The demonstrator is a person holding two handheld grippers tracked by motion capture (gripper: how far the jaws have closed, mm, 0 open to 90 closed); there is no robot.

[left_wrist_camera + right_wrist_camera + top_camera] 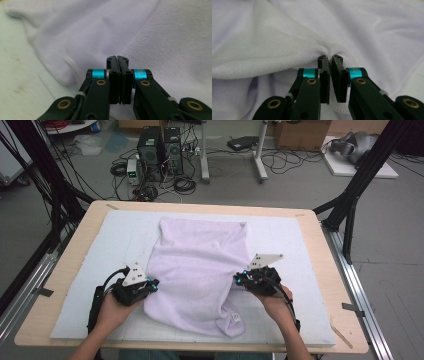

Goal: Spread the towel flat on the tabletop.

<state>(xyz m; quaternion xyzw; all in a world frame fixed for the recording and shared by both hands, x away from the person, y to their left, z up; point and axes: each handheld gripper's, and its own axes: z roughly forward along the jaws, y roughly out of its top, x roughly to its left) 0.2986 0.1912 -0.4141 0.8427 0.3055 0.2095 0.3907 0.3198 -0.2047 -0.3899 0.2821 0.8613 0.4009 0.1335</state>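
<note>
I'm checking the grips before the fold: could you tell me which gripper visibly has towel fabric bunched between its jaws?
The right gripper: the towel puckers into its tips. The left gripper is shut with no pinched fold visible.

The towel [197, 270] is soft, matt, pale lilac terry cloth with a fine looped nap, lying on a matt, slightly rough white foam-like mat [300, 270] over a smooth, pale wooden table [75, 247].
</note>
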